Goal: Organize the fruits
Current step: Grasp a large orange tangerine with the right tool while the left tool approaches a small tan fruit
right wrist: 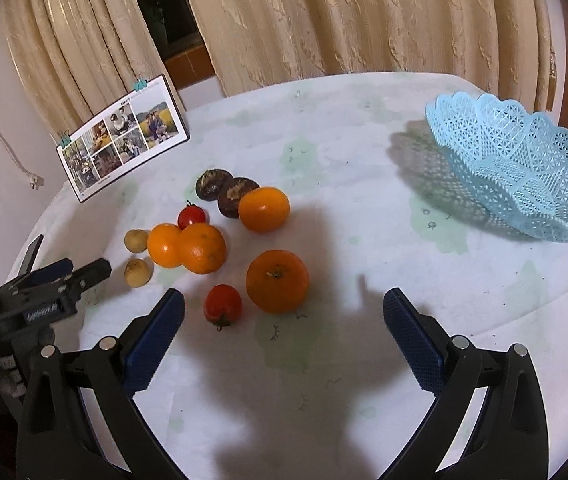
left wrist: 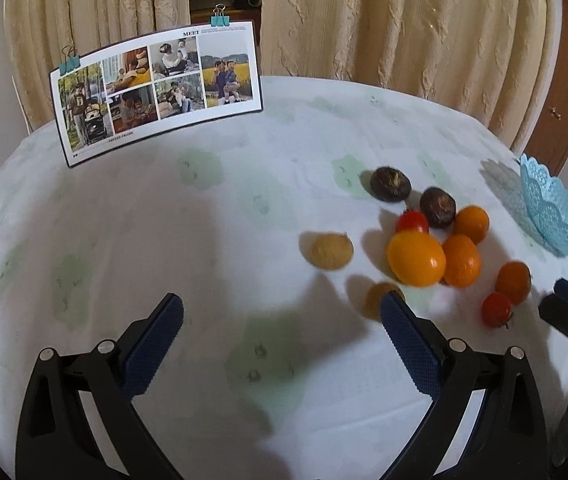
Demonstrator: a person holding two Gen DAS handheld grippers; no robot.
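Left gripper (left wrist: 282,322): jaws spread wide, nothing between them; hangs over bare tablecloth (left wrist: 204,240).
Right gripper (right wrist: 284,316): jaws equally wide, empty; shadow on the cloth below.
Oranges: four. One (right wrist: 277,281) just ahead of the right gripper, inside its span toward the left finger. One (right wrist: 264,209) further ahead. Two touching, (right wrist: 202,248) and (right wrist: 165,245), ahead-left beyond the left finger.
Red tomatoes: two. One (right wrist: 222,305) just off the right gripper's left fingertip, beside the nearest orange. One (right wrist: 192,216) behind the touching pair.
Dark brown fruits: two, (right wrist: 212,185) and (right wrist: 239,196), side by side, furthest ahead of the cluster.
Small tan fruits: two, (right wrist: 136,240) and (right wrist: 138,272), far left of the right gripper; in the left wrist view, one (left wrist: 379,298) sits partly behind the left gripper's right fingertip.
Basket (right wrist: 523,172): one, light blue lattice, empty, ahead-right of the right gripper, well apart from the fruit.
Photo card (left wrist: 156,92): one, propped ahead-left of the left gripper, two clips on top.
Backdrop: beige curtains (right wrist: 363,20).
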